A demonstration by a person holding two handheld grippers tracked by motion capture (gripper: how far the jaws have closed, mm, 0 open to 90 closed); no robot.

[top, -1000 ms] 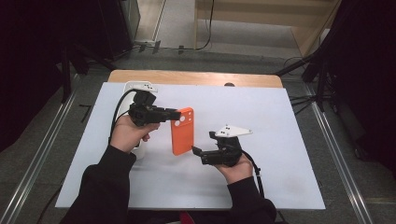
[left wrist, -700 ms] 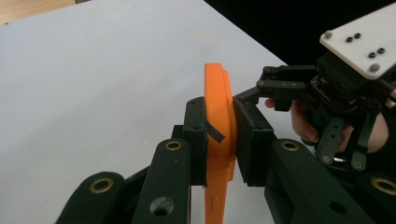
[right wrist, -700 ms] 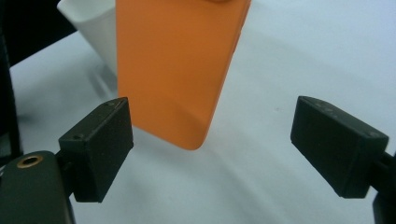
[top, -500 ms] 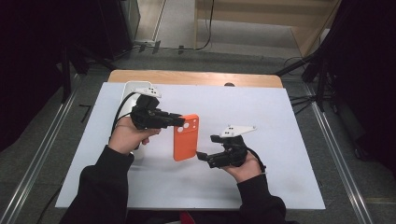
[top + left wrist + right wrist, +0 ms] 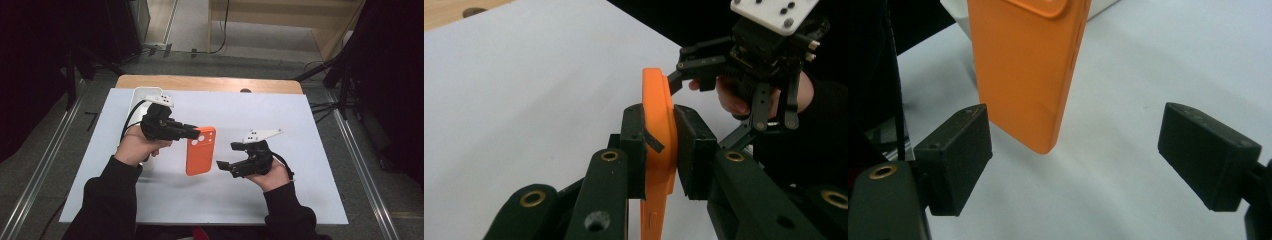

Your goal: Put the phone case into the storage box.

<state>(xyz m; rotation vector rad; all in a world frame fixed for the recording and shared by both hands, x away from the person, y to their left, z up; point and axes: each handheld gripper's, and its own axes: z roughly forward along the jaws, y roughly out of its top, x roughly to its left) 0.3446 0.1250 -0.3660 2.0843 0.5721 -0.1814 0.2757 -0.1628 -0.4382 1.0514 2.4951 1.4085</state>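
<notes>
One orange phone (image 5: pixel 200 150) hung from your left gripper (image 5: pixel 192 132), clamped at its camera end, long axis toward you; your right gripper (image 5: pixel 224 168) gaped wide.

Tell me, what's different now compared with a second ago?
The right gripper has drawn back to the right, away from the orange phone, jaws open and empty. The phone has shifted slightly right with the left hand. Unchanged: the left gripper stays clamped on the phone's upper end, held above the white table.
</notes>
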